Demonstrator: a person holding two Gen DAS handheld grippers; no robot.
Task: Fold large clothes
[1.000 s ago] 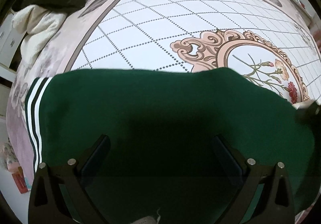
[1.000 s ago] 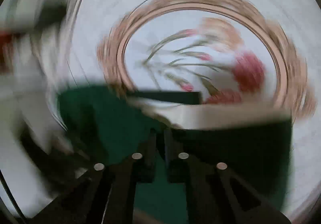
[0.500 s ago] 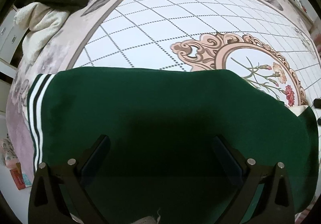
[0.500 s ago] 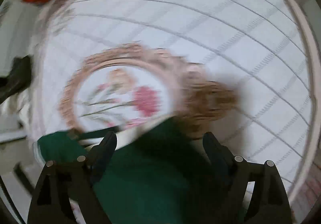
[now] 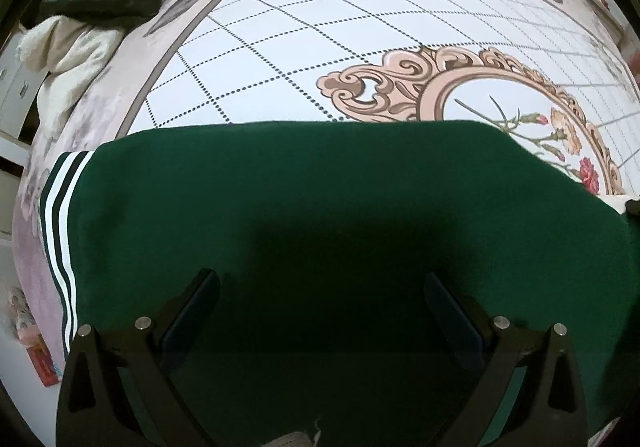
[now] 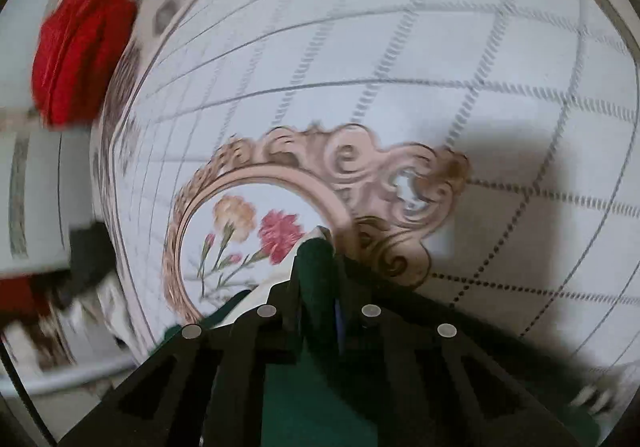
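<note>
1. A green garment is spread flat on a bed cover that has a white field with dotted grid lines and a pink flowered border.
2. In the left wrist view, the garment fills the lower half of the picture, and its far edge is seen as a nearly straight line across the cover.
3. At the left end of the garment, a band of white and dark stripes is seen.
4. The left gripper is held just above the green cloth, pointing steeply down. Its jaws are spread wide, and nothing is caught between them.
5. In the right wrist view, the right gripper is seen with its jaws having just been closing; a fold of the green cloth is now pinched between them and stands up past the tips.
6. This pinched corner lies beside an ornate pink medallion with red and orange flowers printed on the cover.
7. A pale lining or inner side of the cloth is visible just beside the pinched fold.
8. A heap of dark and cream clothes is seen at the far left corner of the bed.
9. A red, blurred object is seen at the upper left of the right wrist view; what it is cannot be told.
</note>
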